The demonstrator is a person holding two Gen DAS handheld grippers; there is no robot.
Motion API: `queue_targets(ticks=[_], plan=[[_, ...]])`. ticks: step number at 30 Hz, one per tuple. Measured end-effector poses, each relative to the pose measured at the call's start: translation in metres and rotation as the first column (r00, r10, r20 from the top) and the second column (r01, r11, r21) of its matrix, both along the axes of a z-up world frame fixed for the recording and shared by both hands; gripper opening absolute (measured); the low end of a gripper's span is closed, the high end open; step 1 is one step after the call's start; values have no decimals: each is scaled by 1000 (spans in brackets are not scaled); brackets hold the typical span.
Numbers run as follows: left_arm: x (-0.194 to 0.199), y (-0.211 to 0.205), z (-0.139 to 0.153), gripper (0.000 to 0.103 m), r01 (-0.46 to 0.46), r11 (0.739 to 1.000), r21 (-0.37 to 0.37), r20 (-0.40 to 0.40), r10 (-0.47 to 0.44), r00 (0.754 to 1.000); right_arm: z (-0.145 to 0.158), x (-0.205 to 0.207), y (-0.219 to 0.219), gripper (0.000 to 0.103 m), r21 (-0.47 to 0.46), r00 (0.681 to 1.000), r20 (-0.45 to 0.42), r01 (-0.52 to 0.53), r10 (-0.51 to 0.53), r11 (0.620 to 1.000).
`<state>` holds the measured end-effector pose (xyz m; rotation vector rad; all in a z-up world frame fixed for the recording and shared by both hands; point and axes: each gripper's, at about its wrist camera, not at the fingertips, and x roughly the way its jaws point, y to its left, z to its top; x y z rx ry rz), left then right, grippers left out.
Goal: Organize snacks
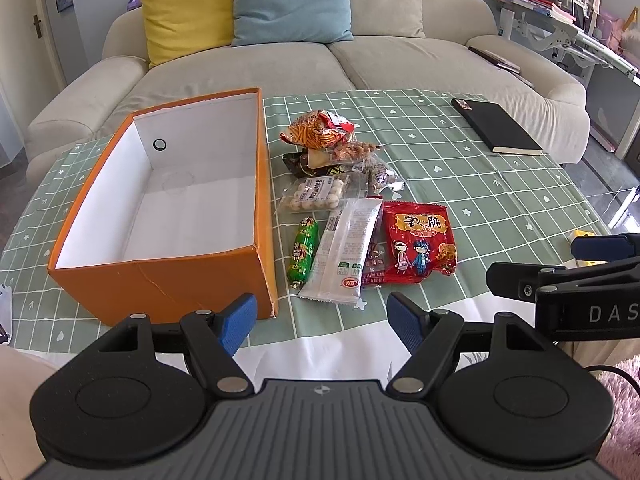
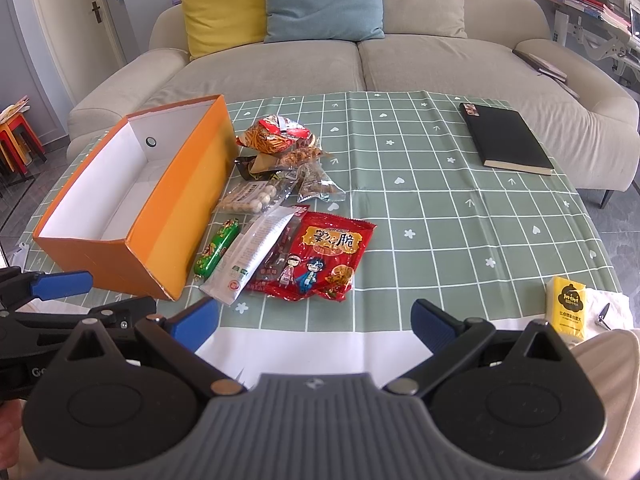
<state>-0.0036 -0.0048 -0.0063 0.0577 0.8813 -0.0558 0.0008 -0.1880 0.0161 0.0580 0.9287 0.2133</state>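
Note:
An open orange box [image 1: 168, 276] with a bare white inside stands on the left of the table; it also shows in the right wrist view [image 2: 160, 232]. To its right lies a pile of snacks: a red packet [image 1: 416, 240] [image 2: 324, 256], a white packet [image 1: 344, 252] [image 2: 256, 252], a green sausage [image 1: 303, 252] [image 2: 216, 252], a bag of round balls [image 1: 316, 196] [image 2: 252, 198] and an orange chips bag [image 1: 320, 130] [image 2: 276, 134]. My left gripper [image 1: 322, 320] is open and empty, near the table's front edge. My right gripper [image 2: 316, 320] is open and empty, right of it.
A green checked cloth [image 2: 460, 220] covers the table. A black notebook [image 1: 496, 126] [image 2: 508, 138] lies at the far right. A yellow tissue pack [image 2: 566, 308] sits at the near right edge. A beige sofa [image 2: 360, 68] with cushions stands behind the table.

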Motion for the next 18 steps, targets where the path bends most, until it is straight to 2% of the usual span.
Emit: queue_targets(ticks=[18], plan=[[0,0,1,87,11,1000,-16,-10,-11,1000,-1,3,-2,99,8,1000,-13,3,-3,1000]])
